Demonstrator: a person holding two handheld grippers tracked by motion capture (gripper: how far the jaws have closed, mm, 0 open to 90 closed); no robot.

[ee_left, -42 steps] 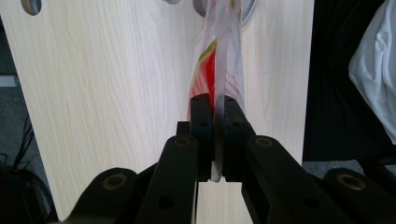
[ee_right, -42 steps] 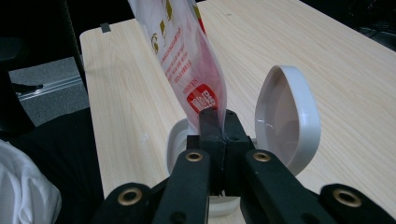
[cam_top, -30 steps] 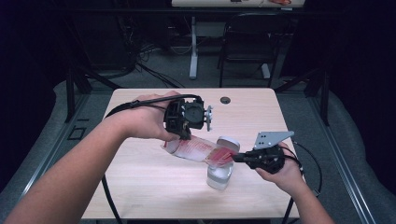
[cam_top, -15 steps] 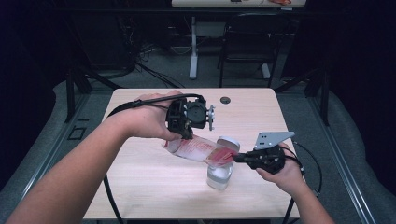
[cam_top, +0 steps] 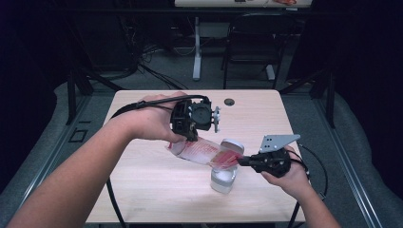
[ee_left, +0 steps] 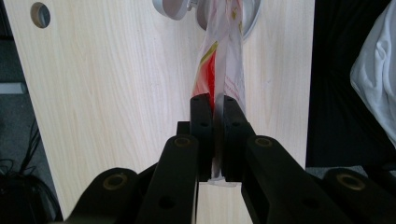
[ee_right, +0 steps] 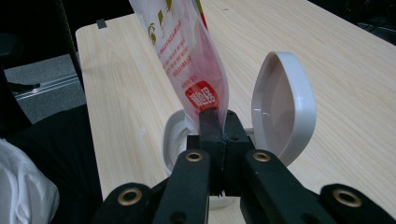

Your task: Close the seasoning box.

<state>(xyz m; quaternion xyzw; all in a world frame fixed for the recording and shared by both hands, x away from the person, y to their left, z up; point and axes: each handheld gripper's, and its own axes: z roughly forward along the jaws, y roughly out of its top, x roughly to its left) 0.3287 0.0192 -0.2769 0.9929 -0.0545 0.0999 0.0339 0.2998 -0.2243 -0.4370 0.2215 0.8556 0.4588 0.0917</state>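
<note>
Between the left tool [cam_top: 189, 135] and right tool [cam_top: 242, 161], both clamped on the packet [cam_top: 202, 151], nothing has shifted; pouring into the jar [cam_top: 223, 178] continues.

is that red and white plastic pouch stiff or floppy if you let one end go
Probably floppy: the red and white plastic pouch looks thin and creased, stretched between both clamped ends. It seems light. Freed, it would likely droop toward the white flip-lid container.

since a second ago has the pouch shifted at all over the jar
No. In the high view the pouch spans the same stretch between the table's round hole and the open jar, both grippers clamped on its ends.
</note>
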